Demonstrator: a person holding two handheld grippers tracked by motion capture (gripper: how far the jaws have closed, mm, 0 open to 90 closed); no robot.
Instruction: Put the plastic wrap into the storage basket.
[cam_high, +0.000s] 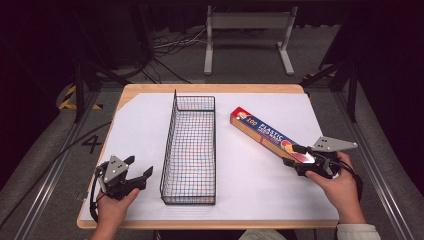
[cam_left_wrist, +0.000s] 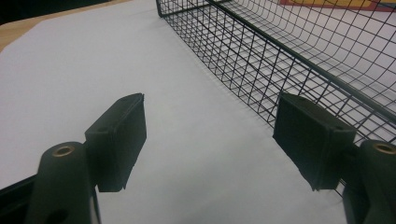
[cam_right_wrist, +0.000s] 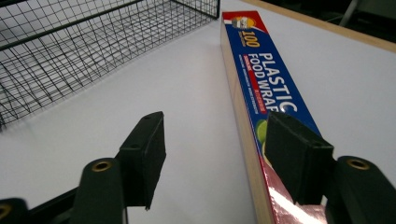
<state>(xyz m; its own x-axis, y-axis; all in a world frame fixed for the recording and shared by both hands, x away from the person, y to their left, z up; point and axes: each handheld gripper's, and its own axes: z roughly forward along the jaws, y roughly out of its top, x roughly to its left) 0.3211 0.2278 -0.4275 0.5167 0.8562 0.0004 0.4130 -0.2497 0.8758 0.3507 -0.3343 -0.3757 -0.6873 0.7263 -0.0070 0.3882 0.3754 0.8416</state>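
Our right gripper (cam_right_wrist: 212, 154) has its jaws spread, one over the near end of the plastic wrap box (cam_high: 265, 134), not pinching. It lies diagonally toward the counter's right edge: light, stiff, slick, crushable. We grip across its narrow sides.

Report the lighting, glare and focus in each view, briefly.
High view: the white table cover is evenly lit, the room behind falls dark, slightly soft overall. Left gripper view: the wire basket is sharp, the near jaws blurred, soft shadows beneath the left gripper. Right gripper view: glare streaks the near end of the plastic wrap box by the right gripper; its lettering is legible.
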